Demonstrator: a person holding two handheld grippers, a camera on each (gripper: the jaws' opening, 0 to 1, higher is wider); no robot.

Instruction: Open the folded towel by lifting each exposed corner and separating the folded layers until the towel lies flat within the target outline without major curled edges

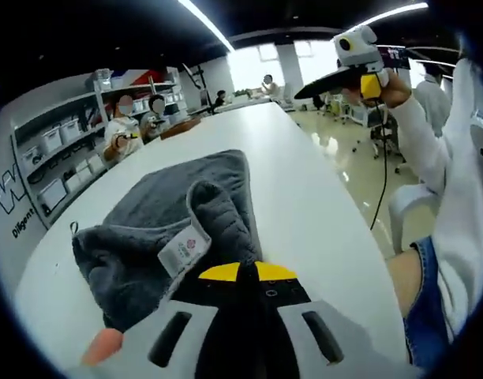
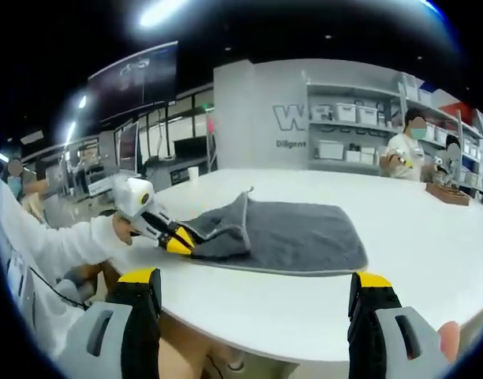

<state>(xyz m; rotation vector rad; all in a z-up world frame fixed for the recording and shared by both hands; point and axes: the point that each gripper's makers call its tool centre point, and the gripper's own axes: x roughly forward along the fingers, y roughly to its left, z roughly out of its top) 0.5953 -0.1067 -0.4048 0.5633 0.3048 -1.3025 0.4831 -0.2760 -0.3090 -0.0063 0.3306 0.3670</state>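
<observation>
Grey towel (image 2: 281,229) pinched by left gripper (image 2: 181,245) (low, level).

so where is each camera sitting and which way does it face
Left gripper view: rides the left tool, low at the table edge, closed on the grey towel; looks along the white table; the right tool is raised in a hand.
Right gripper view: rides the right tool, open, held off the table; looks across at the towel, the left tool and a sleeve.
Shared: towel, table, shelves.

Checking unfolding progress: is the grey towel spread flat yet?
No. The towel is partly folded: the left gripper holds a raised corner doubled over.
</observation>
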